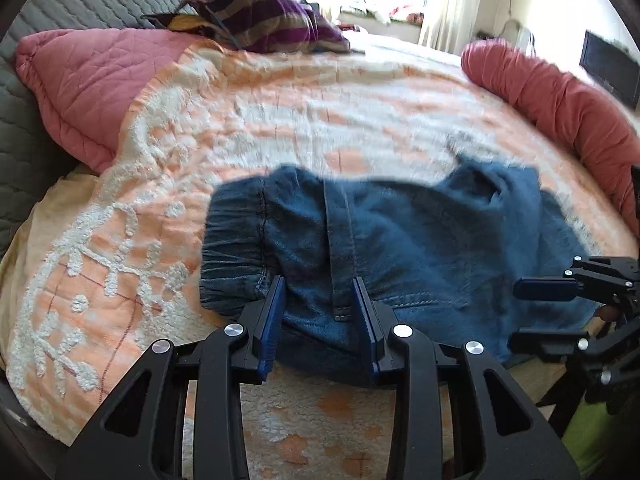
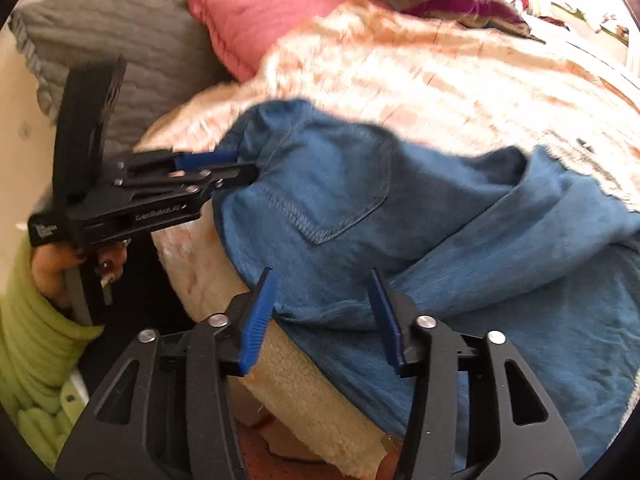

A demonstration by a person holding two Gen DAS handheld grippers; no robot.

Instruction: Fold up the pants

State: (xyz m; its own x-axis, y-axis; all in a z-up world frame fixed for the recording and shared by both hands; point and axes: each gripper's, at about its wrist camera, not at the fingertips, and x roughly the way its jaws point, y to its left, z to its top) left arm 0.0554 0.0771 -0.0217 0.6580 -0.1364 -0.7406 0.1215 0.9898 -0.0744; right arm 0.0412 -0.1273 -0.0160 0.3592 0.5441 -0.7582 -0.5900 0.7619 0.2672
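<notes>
Left gripper (image 1: 319, 300) jaws apart, straddling the waistband edge of the one pair of blue denim pants (image 1: 420, 240) bunched at the bed's (image 1: 280, 120) near edge, right gripper (image 2: 322, 312) also spread over the fabric; two pink pillows (image 1: 80, 80) behind.

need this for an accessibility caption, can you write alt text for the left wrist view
The open left gripper straddles the waistband end of crumpled blue jeans on a bed with an orange and white bedspread. The right gripper reaches in from the right edge; a pink pillow lies behind.
</notes>
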